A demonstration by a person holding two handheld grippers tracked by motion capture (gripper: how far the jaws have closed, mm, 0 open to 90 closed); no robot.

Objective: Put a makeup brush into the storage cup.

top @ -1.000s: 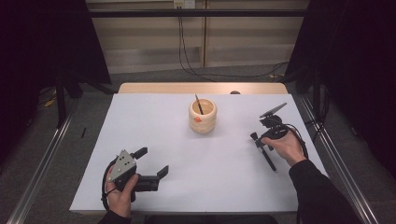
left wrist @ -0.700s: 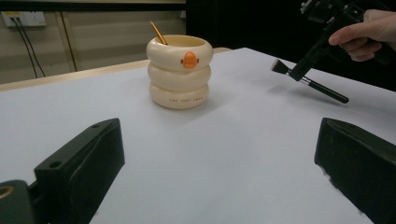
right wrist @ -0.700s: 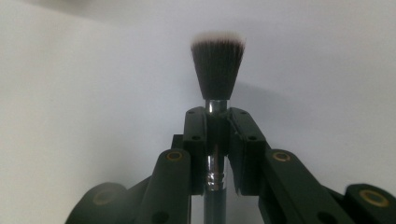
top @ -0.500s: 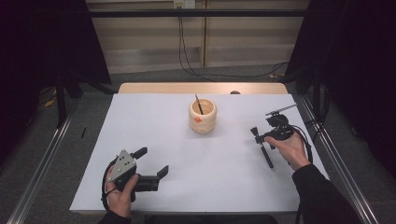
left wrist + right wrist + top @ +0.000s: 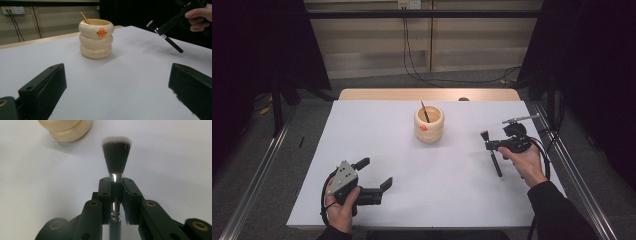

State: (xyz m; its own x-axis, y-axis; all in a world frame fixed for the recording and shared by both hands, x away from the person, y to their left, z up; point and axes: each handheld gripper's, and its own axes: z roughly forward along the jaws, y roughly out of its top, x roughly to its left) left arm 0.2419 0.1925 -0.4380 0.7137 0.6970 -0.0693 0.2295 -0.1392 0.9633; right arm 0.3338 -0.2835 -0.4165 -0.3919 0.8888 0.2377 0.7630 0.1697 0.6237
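Above the table's right side, right gripper [image 5: 493, 145] clamps the makeup brush [image 5: 491, 151], bristles pointing toward the far edge.

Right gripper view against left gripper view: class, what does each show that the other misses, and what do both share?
Right gripper view: the right tongs shut on the brush, its white-tipped bristles close up. Left gripper view: the left tongs open, a stick in the cup, the orange mark on it. Both: the cream cup and white table cover.

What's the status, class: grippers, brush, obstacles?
Right gripper shut on makeup brush. Left gripper open, idle. Holder cup ahead, path clear.
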